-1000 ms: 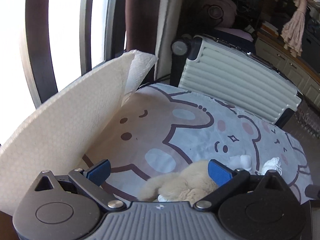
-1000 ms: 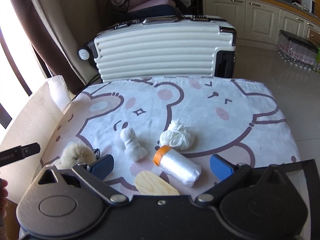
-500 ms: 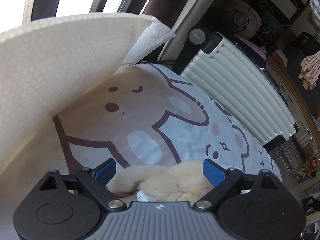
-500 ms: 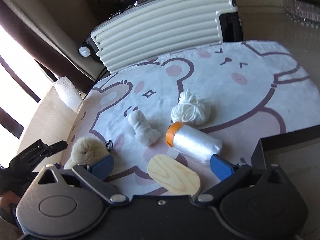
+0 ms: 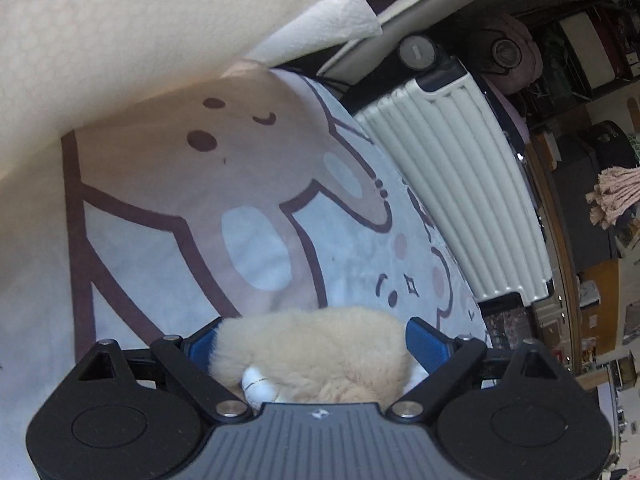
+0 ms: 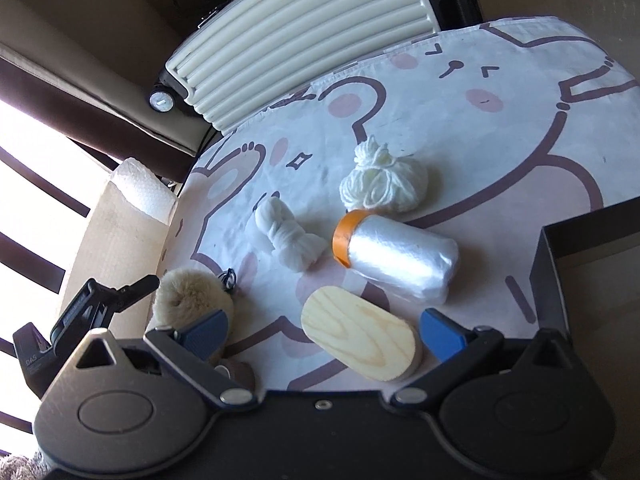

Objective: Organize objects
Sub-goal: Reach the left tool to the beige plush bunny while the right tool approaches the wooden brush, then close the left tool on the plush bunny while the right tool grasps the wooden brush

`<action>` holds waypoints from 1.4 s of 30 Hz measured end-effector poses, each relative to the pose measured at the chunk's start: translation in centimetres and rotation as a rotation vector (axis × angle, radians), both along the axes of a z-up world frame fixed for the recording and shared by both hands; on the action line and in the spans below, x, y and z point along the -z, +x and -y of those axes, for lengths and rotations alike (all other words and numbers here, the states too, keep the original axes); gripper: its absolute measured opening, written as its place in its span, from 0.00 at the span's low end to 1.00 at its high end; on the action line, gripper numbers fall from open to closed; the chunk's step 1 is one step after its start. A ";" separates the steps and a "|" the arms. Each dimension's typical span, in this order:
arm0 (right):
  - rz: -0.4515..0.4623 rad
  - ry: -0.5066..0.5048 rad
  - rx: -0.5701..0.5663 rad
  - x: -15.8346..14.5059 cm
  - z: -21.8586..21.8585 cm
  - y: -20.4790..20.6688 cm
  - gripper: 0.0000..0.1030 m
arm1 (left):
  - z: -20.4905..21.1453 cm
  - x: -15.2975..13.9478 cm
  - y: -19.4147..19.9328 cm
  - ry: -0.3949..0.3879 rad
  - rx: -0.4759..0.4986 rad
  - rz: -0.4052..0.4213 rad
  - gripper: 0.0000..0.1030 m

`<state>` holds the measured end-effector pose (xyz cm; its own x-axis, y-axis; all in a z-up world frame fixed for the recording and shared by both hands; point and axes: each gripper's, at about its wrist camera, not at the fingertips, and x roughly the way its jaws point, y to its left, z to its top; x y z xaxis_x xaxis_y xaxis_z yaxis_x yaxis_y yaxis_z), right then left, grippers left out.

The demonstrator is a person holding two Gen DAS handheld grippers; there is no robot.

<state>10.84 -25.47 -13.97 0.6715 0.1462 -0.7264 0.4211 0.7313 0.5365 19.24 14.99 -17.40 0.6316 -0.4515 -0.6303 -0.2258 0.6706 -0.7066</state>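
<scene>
A ribbed white suitcase (image 6: 304, 40) lay far ahead of the claw, behind the bear-print cloth (image 6: 500, 128). A mop head (image 5: 614, 196) hung off to the right.

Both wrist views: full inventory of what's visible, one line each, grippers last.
Plush toy: 1, beige, left edge of cloth, between the left gripper's fingers.
Wooden oval block: 1, pale wood, near edge of cloth.
Plastic film roll: 1, clear with orange end, mid cloth, lying down.
Yarn ball: 1, cream, behind the roll.
Knotted cloth: 1, white, left of the roll.
Bear-print cloth: 1, white and pink, covers the surface.
Suitcase: 1, cream ribbed, behind the cloth.
Black box: 1, right edge.
Left gripper: around plush, closure unclear.
Right gripper: open, above block.
</scene>
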 end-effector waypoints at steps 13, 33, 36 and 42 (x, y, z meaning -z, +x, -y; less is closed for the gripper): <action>0.013 -0.081 -0.095 0.7 -1.4 1.4 0.93 | 4.4 -2.1 -1.2 0.285 0.400 0.001 0.92; -0.084 -0.488 -0.309 1.9 -5.1 2.6 0.69 | 8.2 -1.3 0.5 0.531 0.408 -0.210 0.83; -0.101 -0.513 -0.308 1.9 -5.1 2.7 0.61 | 7.8 -1.6 0.4 0.514 0.383 -0.223 0.75; -0.136 -0.539 -0.323 1.6 -5.6 2.7 0.55 | 7.0 -1.9 0.0 0.469 0.343 -0.239 0.64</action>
